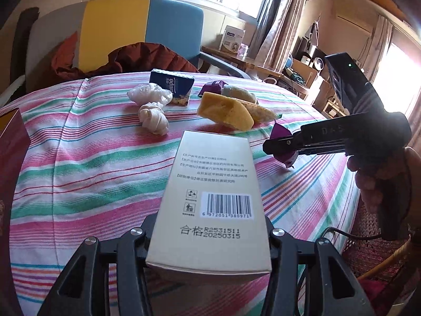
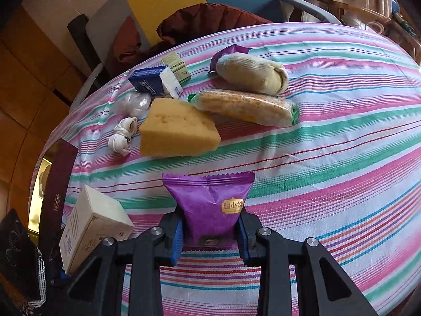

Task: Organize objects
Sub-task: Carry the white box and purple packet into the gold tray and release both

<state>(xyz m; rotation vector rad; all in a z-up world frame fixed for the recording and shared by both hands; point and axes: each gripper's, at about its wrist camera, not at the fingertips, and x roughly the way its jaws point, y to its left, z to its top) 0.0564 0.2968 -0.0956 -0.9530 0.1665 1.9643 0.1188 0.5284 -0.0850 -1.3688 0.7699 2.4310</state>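
A: Largest first. Table (image 2: pixel 342 158) under a pink, green and white striped cloth. Behind it at 12 o'clock in the left wrist view, a chair (image 1: pixel 142 29) with grey, yellow and blue back panels and a dark red jacket (image 1: pixel 147 58) on the seat.

B: Grippers?

A: Left gripper (image 1: pixel 208 239) has its fingers closed on a pale box (image 1: pixel 210 197), barcode face up, held above the cloth. In the right wrist view that box sits at 8 o'clock, low left. Right gripper (image 2: pixel 209 233) has its fingers pinched narrow on a purple snack packet (image 2: pixel 210 202), also clear of the cloth.

B: Loose items?

A: A cluster toward 12 o'clock in the right wrist view. Yellow sponge wedge (image 2: pixel 179 131) nearest; a wrapped biscuit roll (image 2: pixel 244 108) just beside it at its 2 o'clock. Rolled cream sock (image 2: pixel 252 72) beyond the roll, a second purple packet (image 2: pixel 231 51) peeking from behind it. Blue and white tissue pack (image 2: pixel 155 80) at 11 o'clock, a small green-printed box (image 2: pixel 177 65) touching its far side.

B: Smaller?

A: Crumpled clear bag (image 2: pixel 133 102) and coiled white cable (image 2: pixel 123 137), left of the sponge. Dark maroon box (image 2: pixel 56 179) at the 9 o'clock table edge.
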